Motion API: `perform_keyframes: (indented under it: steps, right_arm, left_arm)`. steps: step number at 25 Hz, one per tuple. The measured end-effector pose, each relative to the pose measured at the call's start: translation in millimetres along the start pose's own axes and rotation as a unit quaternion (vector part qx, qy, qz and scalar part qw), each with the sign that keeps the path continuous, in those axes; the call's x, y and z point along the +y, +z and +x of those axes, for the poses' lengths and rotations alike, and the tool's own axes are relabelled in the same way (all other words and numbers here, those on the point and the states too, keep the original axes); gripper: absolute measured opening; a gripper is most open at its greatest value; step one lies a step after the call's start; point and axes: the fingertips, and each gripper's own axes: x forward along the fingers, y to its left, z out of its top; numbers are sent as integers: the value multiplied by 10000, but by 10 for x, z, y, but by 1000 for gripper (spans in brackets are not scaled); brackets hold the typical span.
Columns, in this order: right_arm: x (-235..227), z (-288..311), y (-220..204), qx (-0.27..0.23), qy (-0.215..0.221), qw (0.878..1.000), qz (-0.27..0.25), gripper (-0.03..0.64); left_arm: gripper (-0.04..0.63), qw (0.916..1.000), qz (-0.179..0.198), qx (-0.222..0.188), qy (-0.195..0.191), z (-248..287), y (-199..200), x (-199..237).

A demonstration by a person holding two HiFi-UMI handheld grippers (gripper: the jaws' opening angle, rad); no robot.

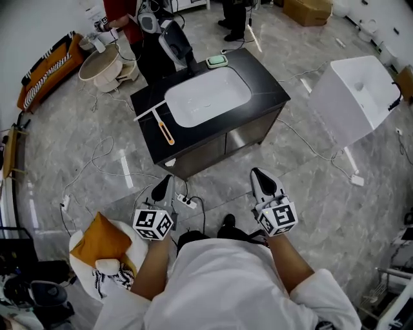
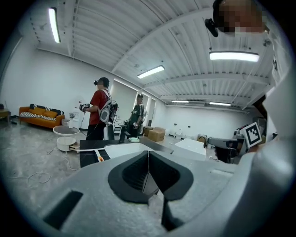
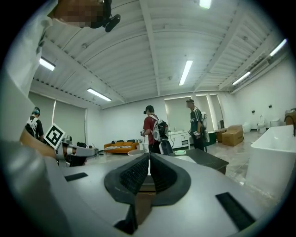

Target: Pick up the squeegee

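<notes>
Plain from overhead, barely glimpsed in left gripper view: squeegee (image 1: 164,127) on tabletop (image 1: 266,84) beside sink (image 1: 206,97). Left gripper (image 1: 165,184), right gripper (image 1: 261,178): jaws together, empty.

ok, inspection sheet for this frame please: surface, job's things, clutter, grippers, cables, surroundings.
Surface: black vanity counter, white sink set in it.
Job's things: squeegee lies flat on the counter, left of the sink in the head view, untouched.
Clutter: green pad at the counter's far edge.
Grippers: left gripper and right gripper both shut, empty, near the body, short of the counter.
Cables: power strip and loose cables on the floor around the cabinet.
Surroundings: white freestanding basin at right, orange sofa far left, people beyond the counter.
</notes>
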Motion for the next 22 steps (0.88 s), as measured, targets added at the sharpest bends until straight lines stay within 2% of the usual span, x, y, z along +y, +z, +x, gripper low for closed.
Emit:
perform_keyframes:
  steps: [10,22]
  right_arm:
    - [-329,594,80,-40,412,9991,-66,17]
    - [-683,1579,144,155,676,9973,-251,17]
  left_arm:
    - [17,9988,-171,31,455,387,112,231]
    - [17,9954,-481,124,815,1077,176,955]
